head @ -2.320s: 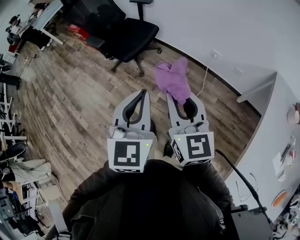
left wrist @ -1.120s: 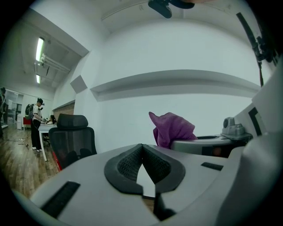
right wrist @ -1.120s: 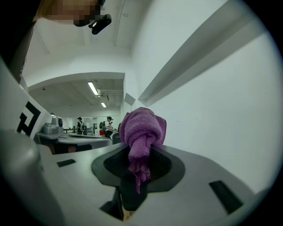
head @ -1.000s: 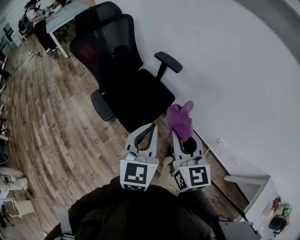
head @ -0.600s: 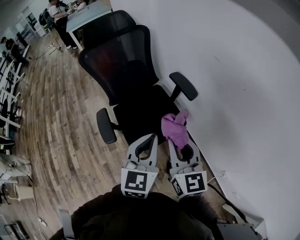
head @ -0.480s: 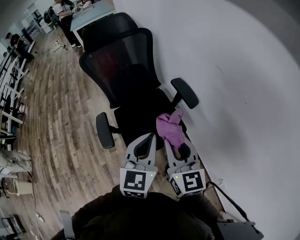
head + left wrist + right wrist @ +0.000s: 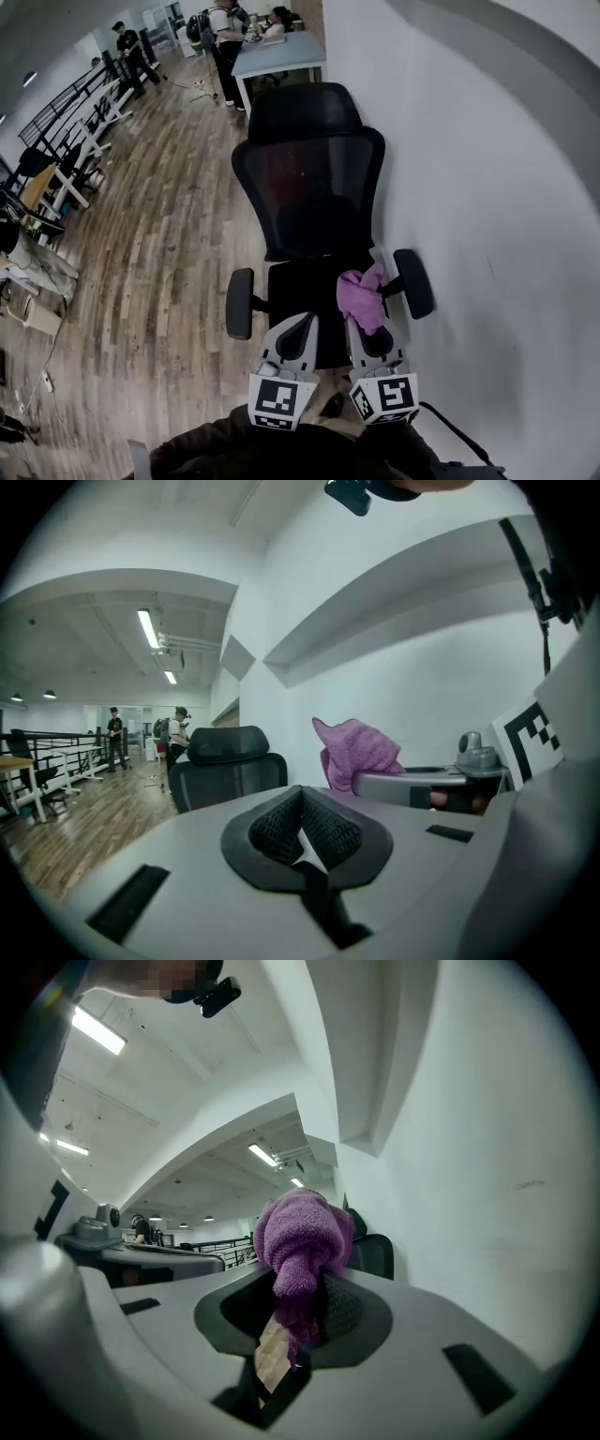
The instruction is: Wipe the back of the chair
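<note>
A black mesh office chair [image 7: 309,183] with a headrest faces me and stands close to the wall; its seat lies just beyond both grippers. My right gripper [image 7: 360,324] is shut on a purple cloth [image 7: 363,296], which bunches above the jaws over the seat's right side, near the right armrest [image 7: 413,282]. In the right gripper view the cloth [image 7: 300,1239] is pinched between the pads, with the chair's back [image 7: 377,1254] behind it. My left gripper [image 7: 307,322] is shut with nothing in it. The left gripper view shows the chair [image 7: 228,769] ahead and the cloth [image 7: 360,753] to the right.
A white wall [image 7: 487,187] runs along the chair's right side. Wood floor [image 7: 159,253] stretches to the left. A light blue table [image 7: 277,52] with people beside it stands behind the chair. Racks and clutter [image 7: 52,192] line the far left.
The view has swung from the floor up to the chair, which now stands straight ahead. Both grippers, the right one still holding the cloth, have come over the seat.
</note>
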`<state>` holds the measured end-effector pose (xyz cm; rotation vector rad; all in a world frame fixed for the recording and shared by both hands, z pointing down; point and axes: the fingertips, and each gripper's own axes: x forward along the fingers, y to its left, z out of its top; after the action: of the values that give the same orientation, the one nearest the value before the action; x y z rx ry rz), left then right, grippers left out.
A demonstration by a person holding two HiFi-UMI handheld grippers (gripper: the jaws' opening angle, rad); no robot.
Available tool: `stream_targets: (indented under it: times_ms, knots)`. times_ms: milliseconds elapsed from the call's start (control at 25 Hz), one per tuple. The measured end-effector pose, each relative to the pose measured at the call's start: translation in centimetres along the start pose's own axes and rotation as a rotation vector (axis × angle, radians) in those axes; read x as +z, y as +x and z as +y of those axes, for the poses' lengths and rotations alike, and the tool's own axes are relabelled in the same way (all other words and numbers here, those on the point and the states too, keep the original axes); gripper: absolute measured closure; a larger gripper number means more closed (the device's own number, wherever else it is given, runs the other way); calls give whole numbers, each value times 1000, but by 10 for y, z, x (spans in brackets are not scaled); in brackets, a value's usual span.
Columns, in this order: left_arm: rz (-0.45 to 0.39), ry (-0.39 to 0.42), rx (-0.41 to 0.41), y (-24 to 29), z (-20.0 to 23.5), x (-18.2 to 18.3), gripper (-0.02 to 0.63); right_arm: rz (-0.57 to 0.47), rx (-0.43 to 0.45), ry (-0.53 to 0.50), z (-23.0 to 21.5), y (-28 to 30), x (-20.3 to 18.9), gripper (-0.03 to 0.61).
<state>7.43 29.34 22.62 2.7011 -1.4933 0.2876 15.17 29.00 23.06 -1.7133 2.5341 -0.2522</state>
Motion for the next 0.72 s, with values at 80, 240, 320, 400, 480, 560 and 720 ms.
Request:
stream_targets:
  times_ms: [80,240,320,400,480,560,720]
  knots:
    - [-8,-9,50,2,20,1,610,2,36,-3,6,18,1,482]
    - [-42,-22,114,16,59,1,611,-2,92,-23,14,63,0,482]
    - [-60,-31,137,26,83,0,611,-2,103,-33,17,85,-3,482]
    - [-74,-42,154,37,109,1,609,1,105,-40,20,109,-3,482]
    - [-83,-55,161,48,136,0,611,8,105,-49,26,134,-7,482]
    - [-95,-57,158,59,163,-4,611,9,111,-63,35,162,-14,482]
    - [-88,-72,117,91,203,-13,610,24,99,-79,36,221,-21,482]
